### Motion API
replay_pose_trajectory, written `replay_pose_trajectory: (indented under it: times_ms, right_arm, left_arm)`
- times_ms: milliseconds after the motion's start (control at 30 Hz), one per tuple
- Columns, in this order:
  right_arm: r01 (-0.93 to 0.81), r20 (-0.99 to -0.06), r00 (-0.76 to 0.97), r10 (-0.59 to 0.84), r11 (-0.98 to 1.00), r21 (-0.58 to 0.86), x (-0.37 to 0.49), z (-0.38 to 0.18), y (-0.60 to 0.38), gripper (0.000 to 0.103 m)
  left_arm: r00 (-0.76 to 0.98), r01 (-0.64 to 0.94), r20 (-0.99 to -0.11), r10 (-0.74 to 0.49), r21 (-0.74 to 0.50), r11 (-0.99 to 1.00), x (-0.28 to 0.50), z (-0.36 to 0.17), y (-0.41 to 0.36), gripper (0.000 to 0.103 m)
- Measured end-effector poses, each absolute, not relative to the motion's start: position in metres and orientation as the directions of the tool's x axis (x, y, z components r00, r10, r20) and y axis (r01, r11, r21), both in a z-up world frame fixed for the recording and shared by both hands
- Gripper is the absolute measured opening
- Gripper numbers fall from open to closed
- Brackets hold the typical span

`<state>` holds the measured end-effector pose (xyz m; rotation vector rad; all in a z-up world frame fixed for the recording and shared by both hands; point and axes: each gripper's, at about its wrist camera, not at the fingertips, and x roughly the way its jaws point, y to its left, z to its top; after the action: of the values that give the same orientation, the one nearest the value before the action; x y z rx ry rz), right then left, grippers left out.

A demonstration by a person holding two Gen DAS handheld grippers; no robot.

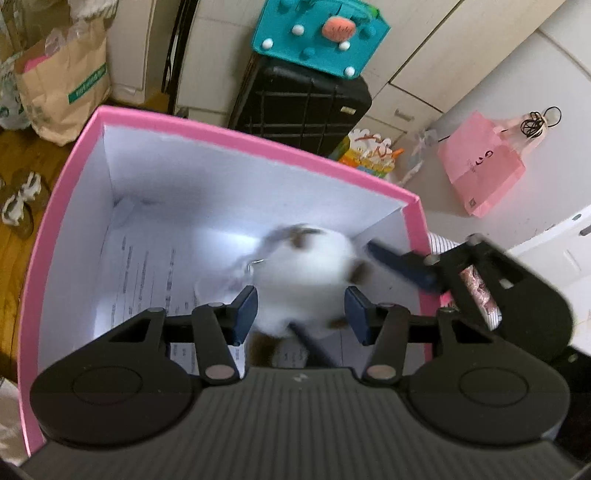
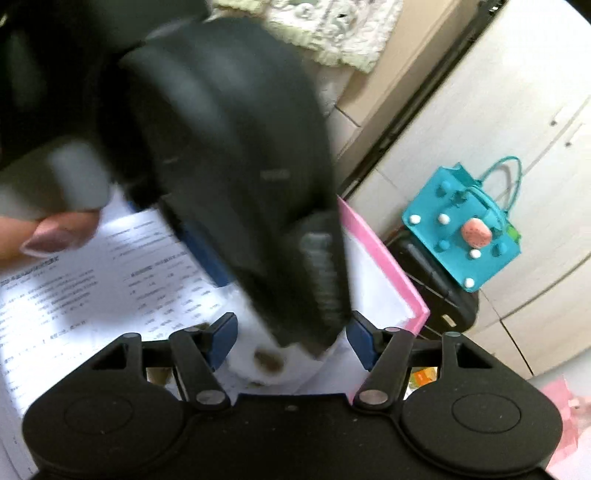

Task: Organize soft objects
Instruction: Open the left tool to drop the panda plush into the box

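Observation:
A white plush toy (image 1: pixel 306 269) with brown patches hangs low inside an open pink box (image 1: pixel 258 138) with white walls. My left gripper (image 1: pixel 301 314) is shut on it, a blue pad touching each flank. From the right, my right gripper reaches in with one blue finger (image 1: pixel 399 264) against the toy's far side. In the right wrist view the toy (image 2: pixel 258 354) sits between the pads of my right gripper (image 2: pixel 291 336), which grips it wide. The blurred left gripper body (image 2: pixel 240 147) hides the toy's top. A printed sheet (image 1: pixel 147 280) lines the box floor.
Behind the box stand a black suitcase (image 1: pixel 303 107) with a teal bag (image 1: pixel 317 33) on top, a brown paper bag (image 1: pixel 62 85) at left and a pink bag (image 1: pixel 484 166) at right. Sandals (image 1: pixel 22 199) lie on the wooden floor. A thumb (image 2: pixel 55 232) shows at left.

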<state>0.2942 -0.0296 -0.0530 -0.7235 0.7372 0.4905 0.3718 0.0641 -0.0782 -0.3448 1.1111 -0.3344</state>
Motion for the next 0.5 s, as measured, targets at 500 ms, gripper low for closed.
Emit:
replay_pose_trajectory:
  times_ms: [500]
  right_arm:
    - [-0.581, -0.733, 0.551, 0.399, 0.814, 0.007, 0.247, 0.003, -0.086, 0.068]
  left_arm:
    - [0.513, 0.258, -0.770, -0.380, -0.284, 0.924, 0.312, -0.024, 0.070, 0.054]
